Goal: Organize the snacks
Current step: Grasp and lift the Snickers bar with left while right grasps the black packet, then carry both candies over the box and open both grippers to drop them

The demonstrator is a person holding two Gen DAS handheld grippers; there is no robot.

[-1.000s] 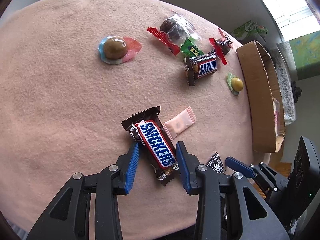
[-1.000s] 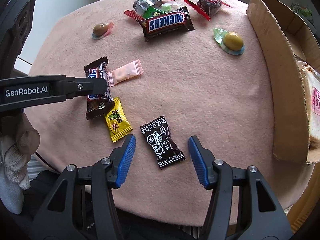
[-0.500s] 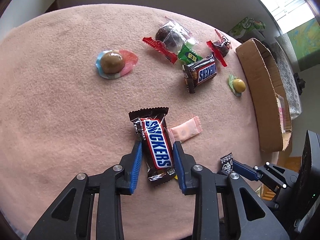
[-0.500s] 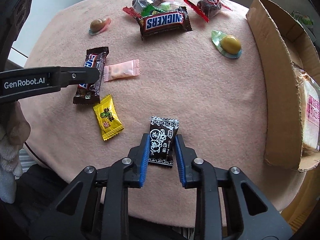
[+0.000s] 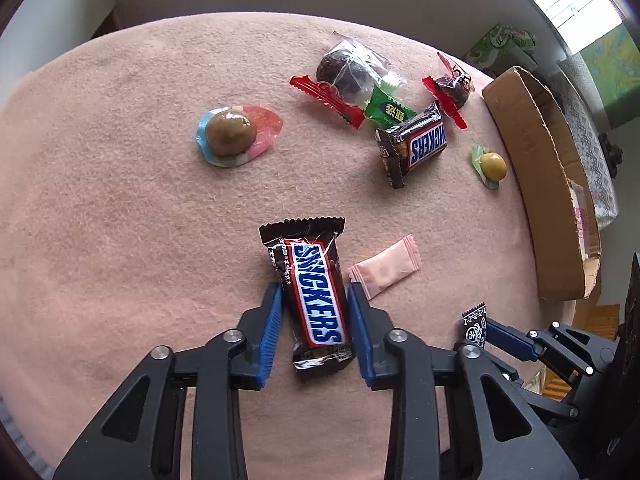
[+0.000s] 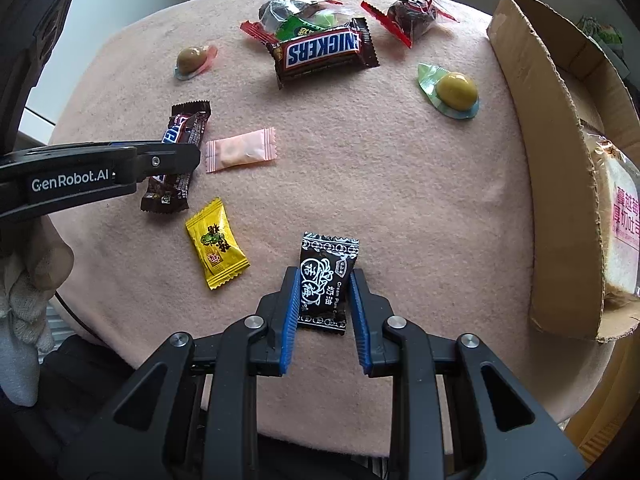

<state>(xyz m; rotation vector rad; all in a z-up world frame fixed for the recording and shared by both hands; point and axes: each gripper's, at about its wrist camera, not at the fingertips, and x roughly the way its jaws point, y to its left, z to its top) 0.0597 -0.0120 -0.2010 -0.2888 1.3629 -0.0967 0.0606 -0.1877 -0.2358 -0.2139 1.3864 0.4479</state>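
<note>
My left gripper (image 5: 316, 314) points down at the pink cloth and is shut on a Snickers bar (image 5: 316, 296); its blue pads press the bar's two long sides. The right wrist view shows this bar (image 6: 176, 160) partly hidden behind the left gripper's finger (image 6: 160, 160). A small black candy (image 6: 326, 280) with white print is clamped upright between the pads of my right gripper (image 6: 325, 292). From the left wrist view only the top of that candy (image 5: 475, 322) shows.
Loose on the cloth lie a pink sachet (image 6: 240, 152), a yellow candy (image 6: 216, 248), a second Snickers (image 6: 324, 50), two ball candies (image 5: 232, 134) (image 5: 492, 166) and clear-wrapped dark snacks (image 5: 352, 70). An open cardboard box (image 6: 552, 160) holding a bread pack (image 6: 624, 232) stands at the right edge.
Both grippers' jaws closed. The left ones came in on the Snickers bar, which turned straight between them. The right ones went from wide apart to gripping the black candy.
</note>
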